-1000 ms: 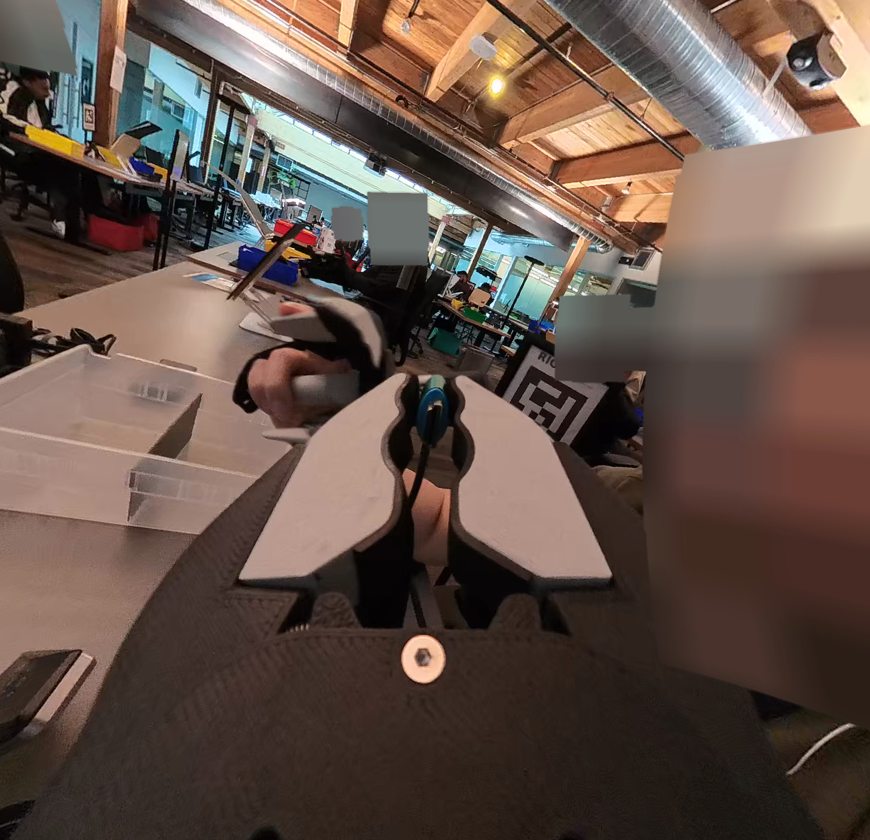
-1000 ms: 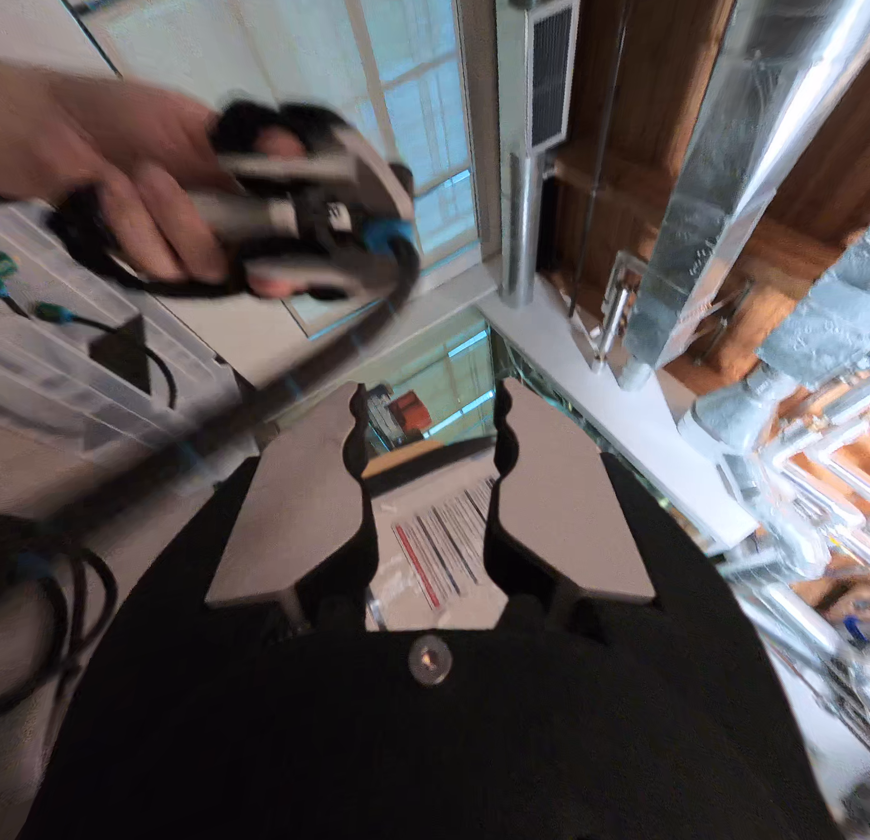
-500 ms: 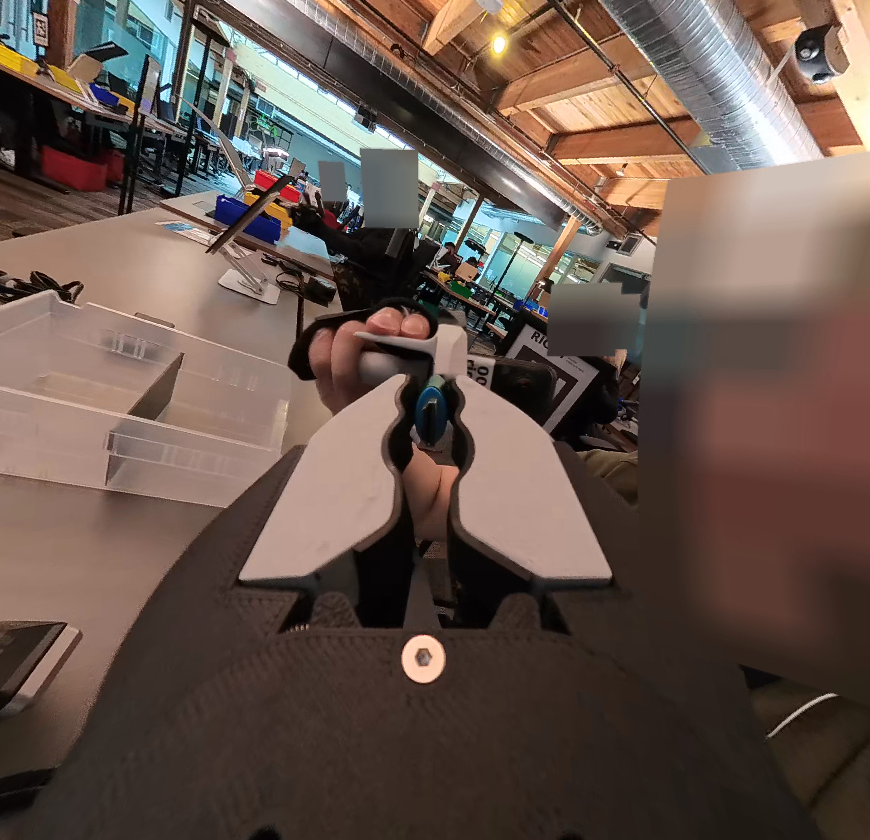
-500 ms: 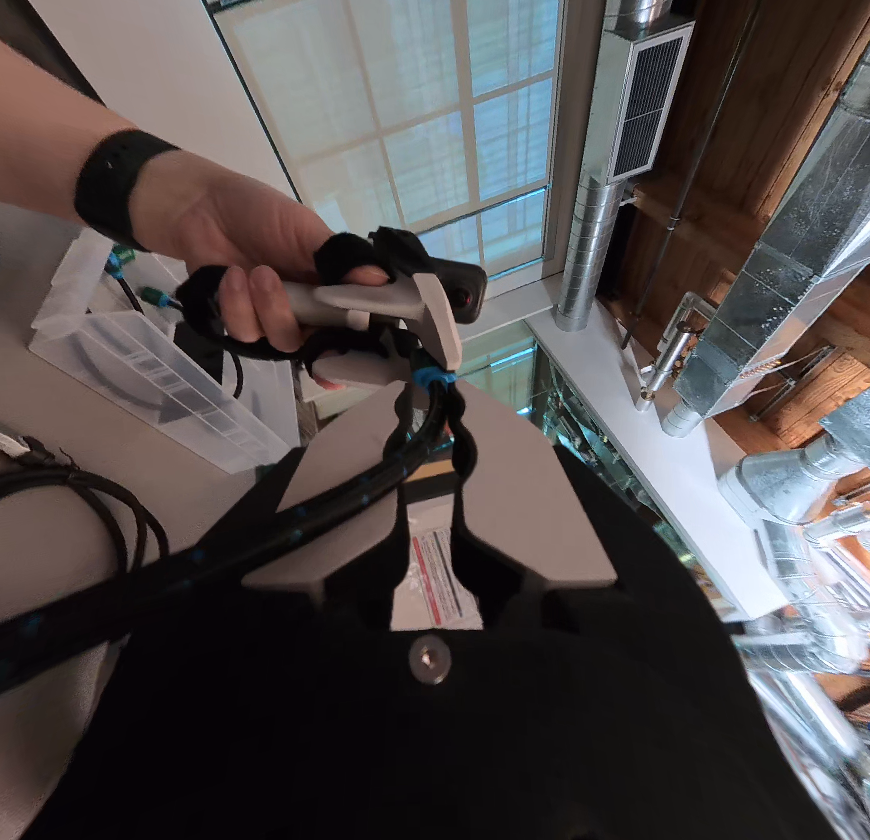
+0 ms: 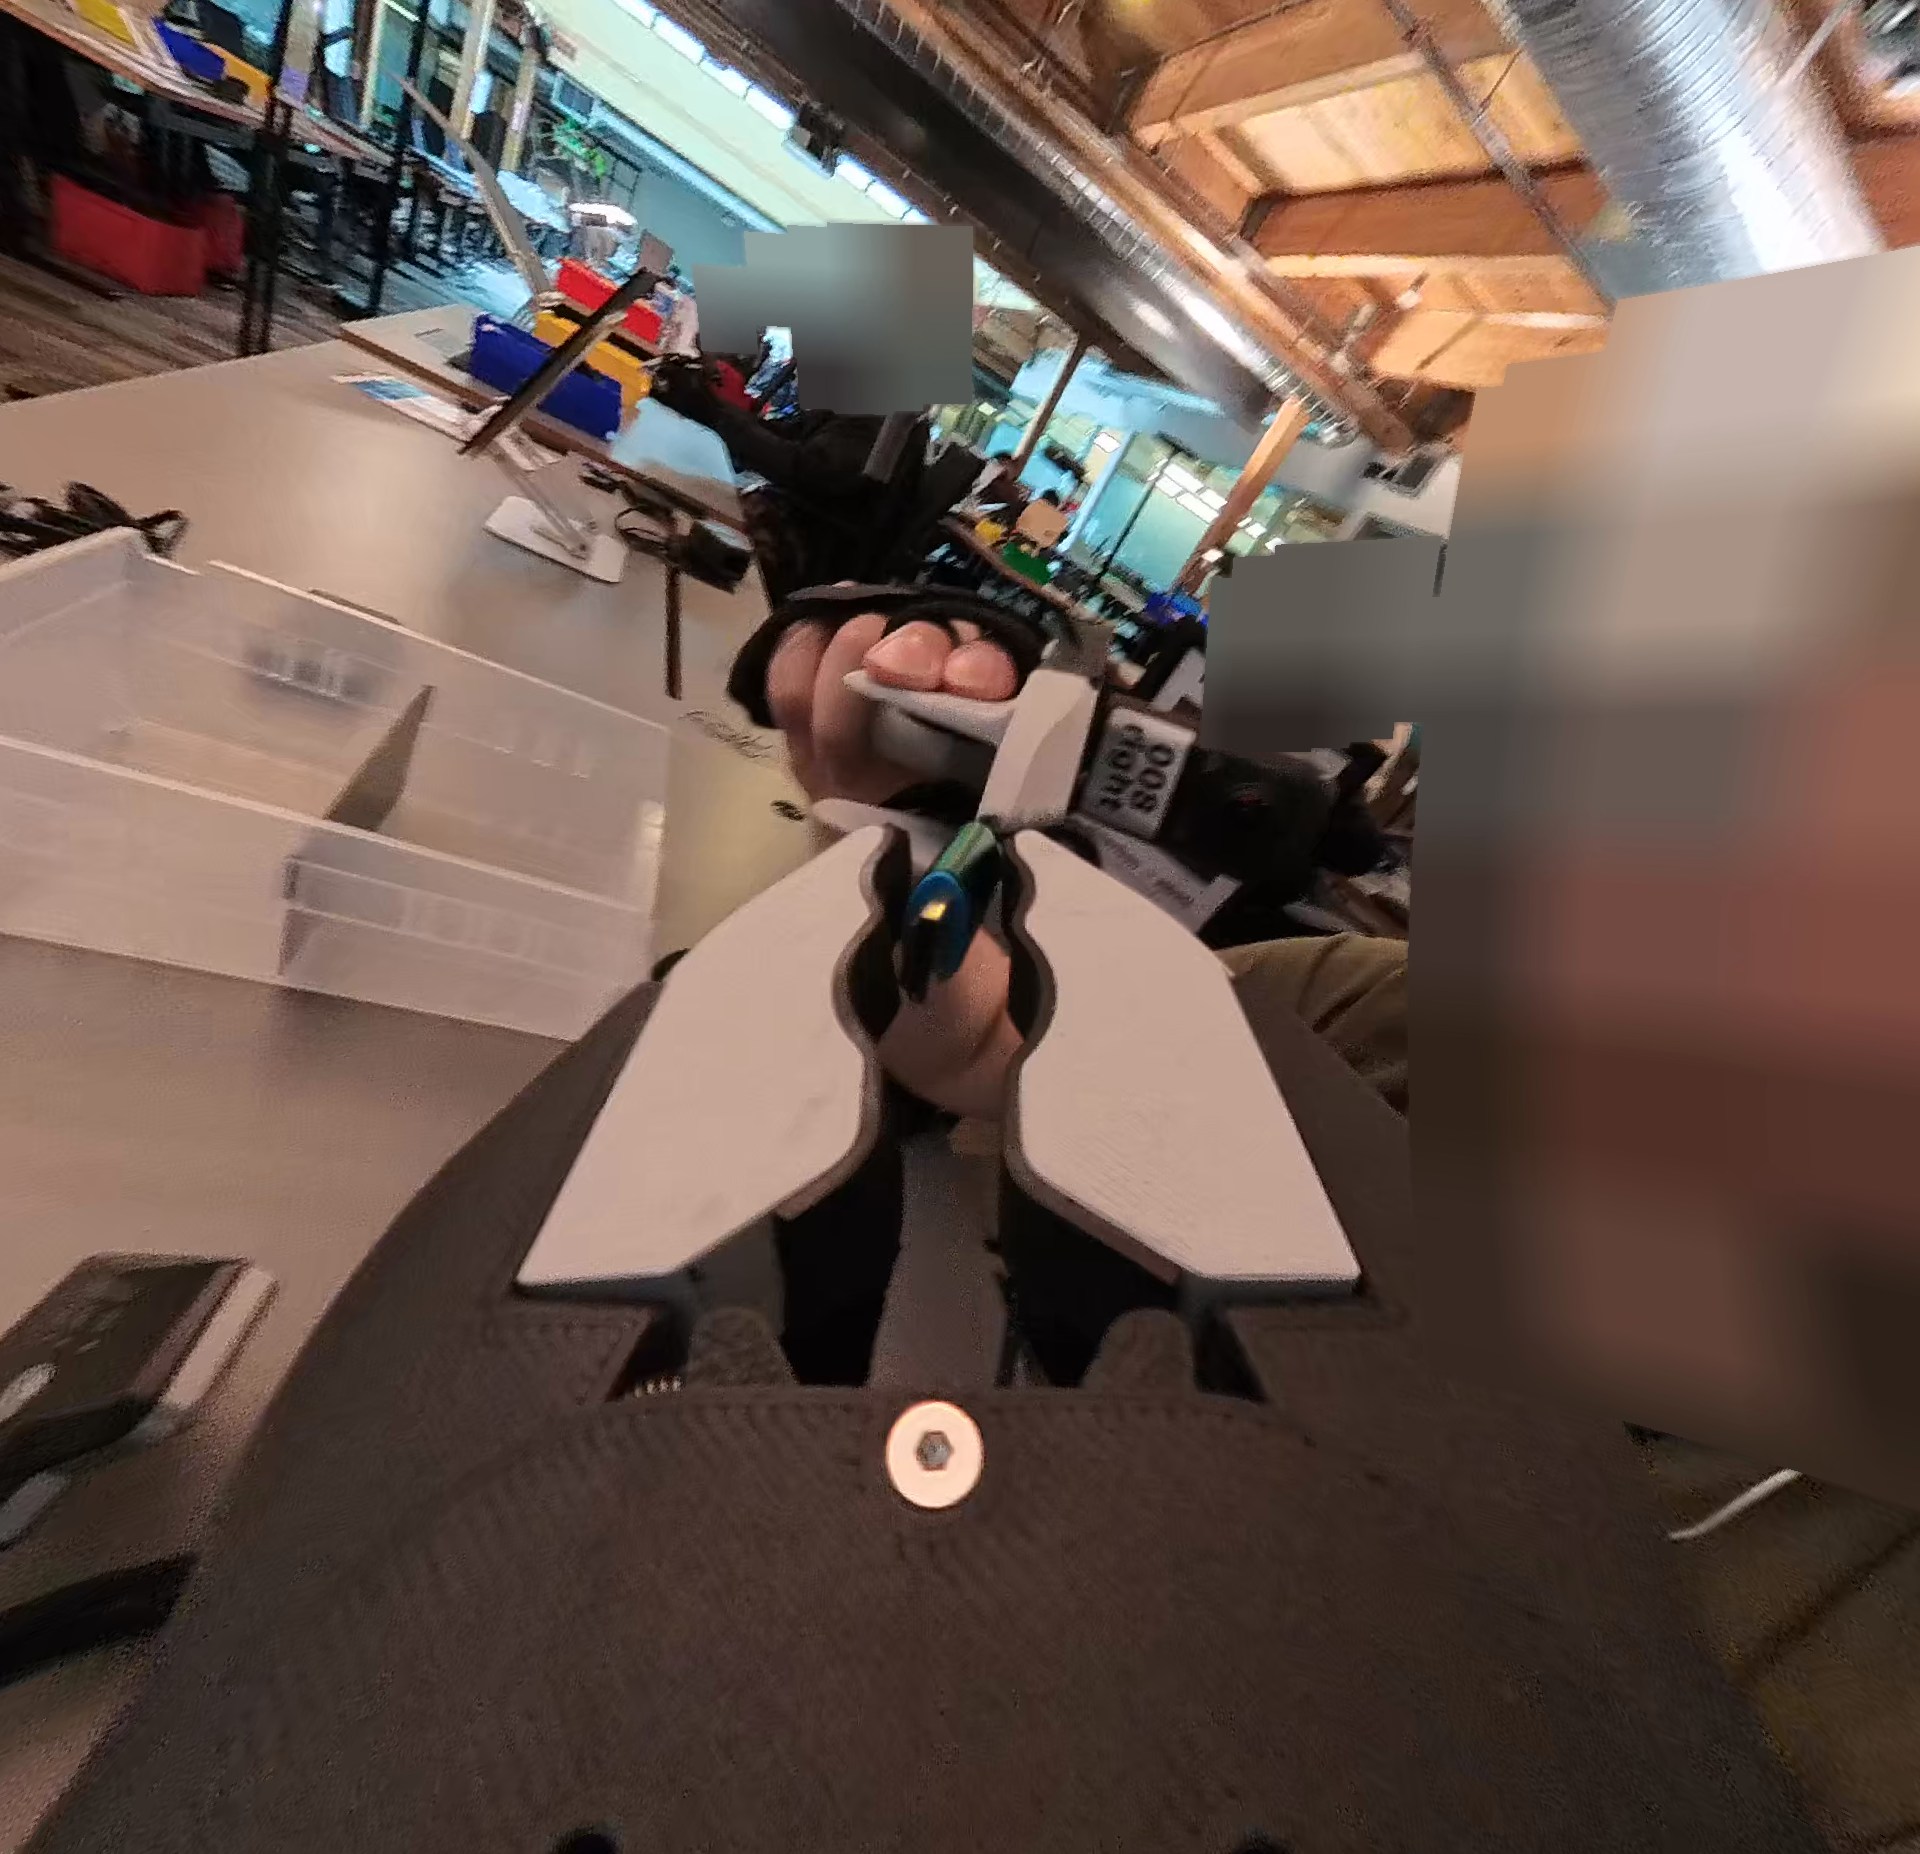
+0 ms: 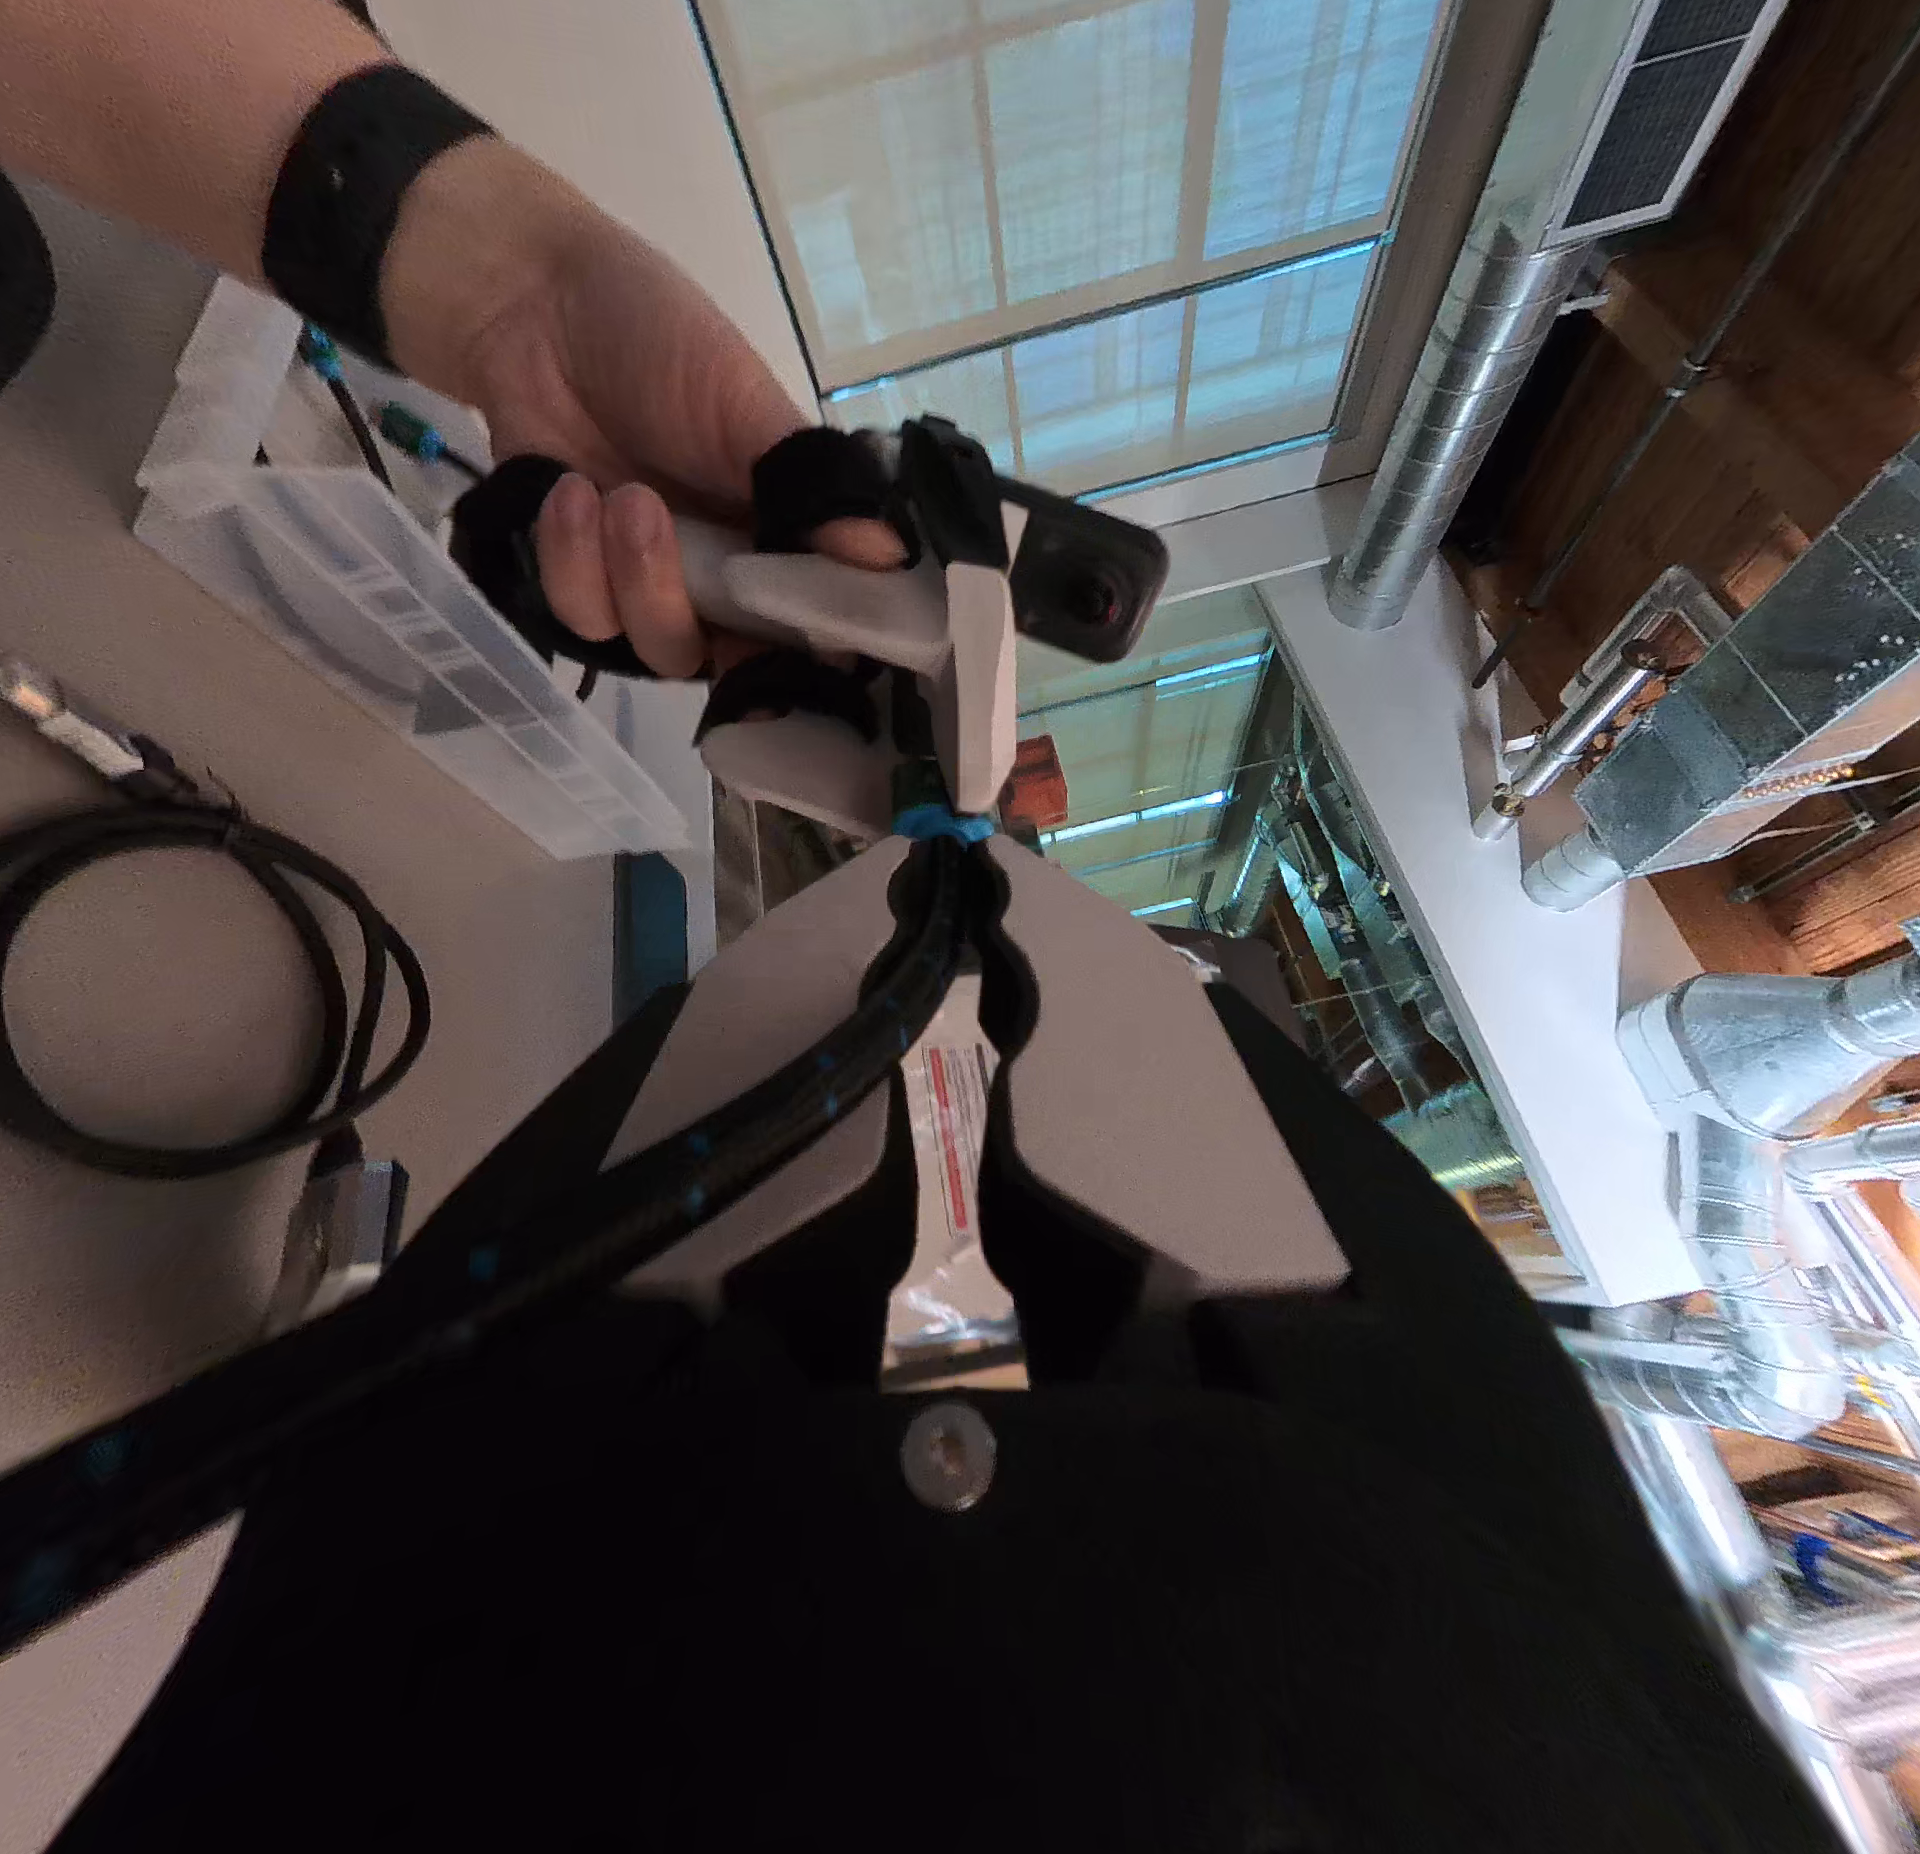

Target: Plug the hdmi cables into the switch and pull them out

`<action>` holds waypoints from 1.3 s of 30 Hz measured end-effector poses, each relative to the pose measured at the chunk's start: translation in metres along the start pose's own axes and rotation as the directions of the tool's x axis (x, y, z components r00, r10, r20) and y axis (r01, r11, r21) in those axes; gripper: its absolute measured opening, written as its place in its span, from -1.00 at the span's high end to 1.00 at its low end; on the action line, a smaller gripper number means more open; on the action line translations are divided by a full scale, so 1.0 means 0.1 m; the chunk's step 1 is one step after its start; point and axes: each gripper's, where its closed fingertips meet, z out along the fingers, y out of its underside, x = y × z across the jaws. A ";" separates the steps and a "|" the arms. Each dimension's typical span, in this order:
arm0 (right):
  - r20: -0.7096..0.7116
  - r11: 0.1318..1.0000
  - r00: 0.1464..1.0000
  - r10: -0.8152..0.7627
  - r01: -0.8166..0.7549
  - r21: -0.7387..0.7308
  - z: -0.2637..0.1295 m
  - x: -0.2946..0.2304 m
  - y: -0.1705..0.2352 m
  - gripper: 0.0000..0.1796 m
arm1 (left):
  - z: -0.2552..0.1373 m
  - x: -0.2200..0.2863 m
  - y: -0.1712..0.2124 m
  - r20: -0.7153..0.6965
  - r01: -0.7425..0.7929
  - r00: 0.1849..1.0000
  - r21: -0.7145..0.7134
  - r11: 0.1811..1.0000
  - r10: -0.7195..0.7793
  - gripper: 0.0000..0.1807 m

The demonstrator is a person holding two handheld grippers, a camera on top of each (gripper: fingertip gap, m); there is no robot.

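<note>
My left gripper [image 5: 945, 848] is shut on the blue-and-green plug [image 5: 940, 905] of a black braided HDMI cable, held up above the table. My right gripper [image 6: 940, 859] faces it, tip to tip, and is shut on the same cable [image 6: 790, 1087] just behind its blue collar [image 6: 935, 825]. The cable runs down to the lower left in the right wrist view. The left gripper [image 6: 920, 796] and its hand show there too. The right one shows in the left wrist view [image 5: 1023, 755]. A flat black box with a light rim, possibly the switch [image 5: 114, 1326], lies on the table below.
A clear plastic compartment box [image 5: 312, 765] stands on the grey table [image 5: 312, 1098]; in the right wrist view [image 6: 416, 620] it holds more cables. A second coiled black cable [image 6: 208, 983] with a silver plug [image 6: 62, 724] lies beside it. A person sits close on the right.
My right gripper was open and apart a second ago. It has come up to the left gripper's plug and closed on the cable. The left gripper has kept its hold.
</note>
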 end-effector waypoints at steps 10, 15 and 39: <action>-0.022 0.973 0.998 -0.065 0.058 -0.223 -0.33 0.26 0.47 0.92 | -0.36 -1.02 0.45 0.429 -0.370 0.715 -0.438 0.819 0.552 0.27; -0.011 0.965 0.998 -0.065 0.060 -0.254 -0.45 0.32 0.48 0.92 | -0.22 -1.56 1.02 0.342 -0.344 0.523 -0.753 0.561 0.780 0.26; -0.084 0.969 0.996 0.021 -0.041 -0.245 -0.61 0.54 0.51 0.93 | -0.16 -2.39 1.29 0.341 -0.337 0.317 -0.832 0.441 0.885 0.69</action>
